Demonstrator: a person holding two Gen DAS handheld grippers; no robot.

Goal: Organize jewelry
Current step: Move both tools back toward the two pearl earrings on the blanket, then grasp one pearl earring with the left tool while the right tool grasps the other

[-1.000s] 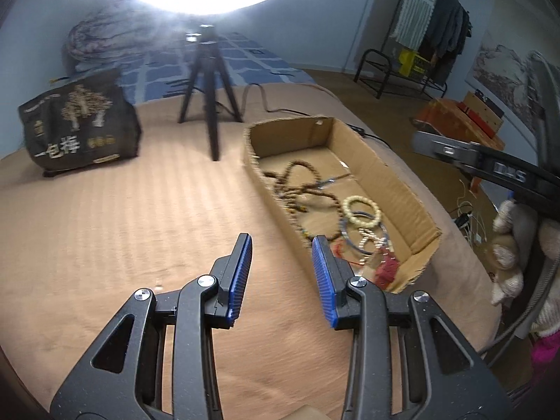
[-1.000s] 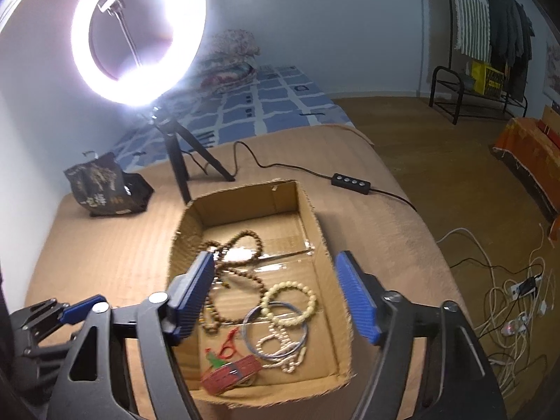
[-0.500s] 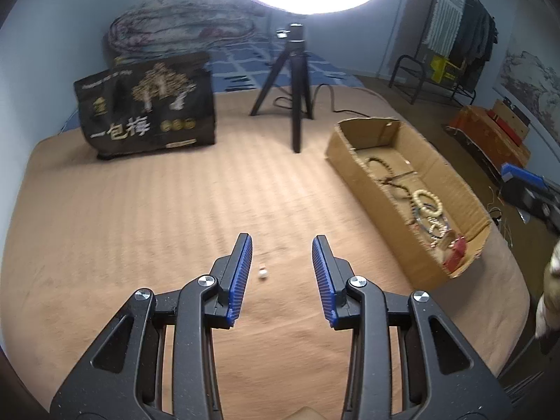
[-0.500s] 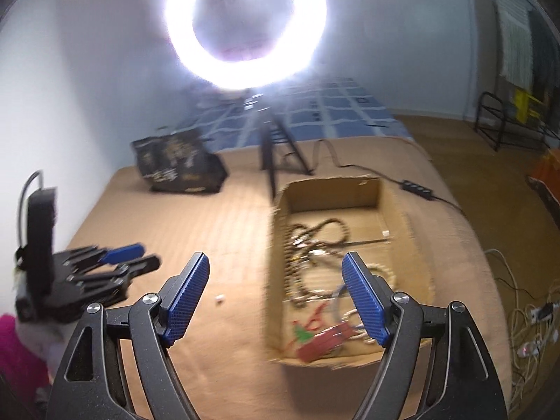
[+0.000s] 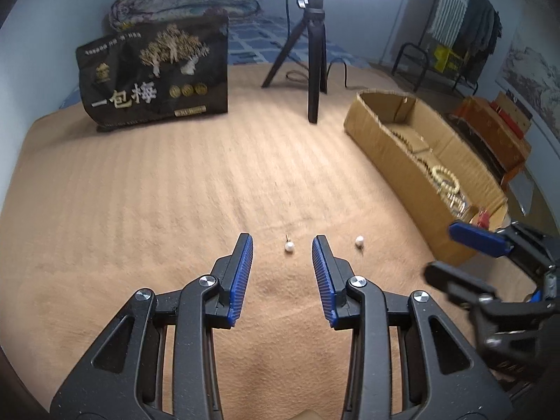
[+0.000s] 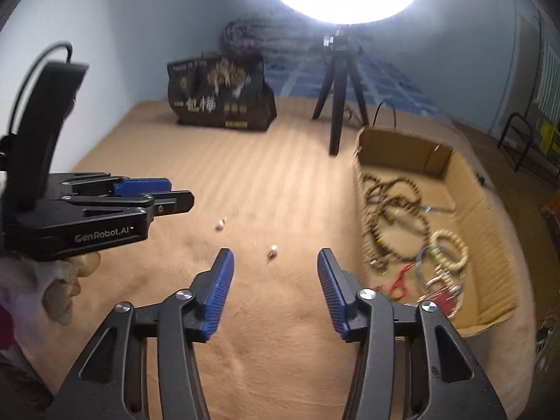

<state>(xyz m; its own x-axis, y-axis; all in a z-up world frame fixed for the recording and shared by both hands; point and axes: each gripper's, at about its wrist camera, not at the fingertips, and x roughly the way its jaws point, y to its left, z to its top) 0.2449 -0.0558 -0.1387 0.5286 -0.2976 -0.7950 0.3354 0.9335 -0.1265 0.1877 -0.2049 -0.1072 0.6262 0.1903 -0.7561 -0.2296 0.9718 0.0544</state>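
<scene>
Both grippers over two pearl stud earrings on tan blanket.
Left gripper (image 5: 282, 241) was open around one earring (image 5: 288, 247); right gripper (image 6: 272, 258), jaws just narrowed, was open around the other (image 6: 272, 252), gripping nothing.

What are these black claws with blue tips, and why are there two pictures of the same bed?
They are hand-held grippers, one in each of a person's hands, each with its own camera looking along its fingers. One picture is from the left gripper, the other from the right gripper, whose jaws have just been closing. Both are open and hold nothing. On the tan blanket lie two pearl earrings. The cardboard box holds bead strings and bracelets.
</scene>
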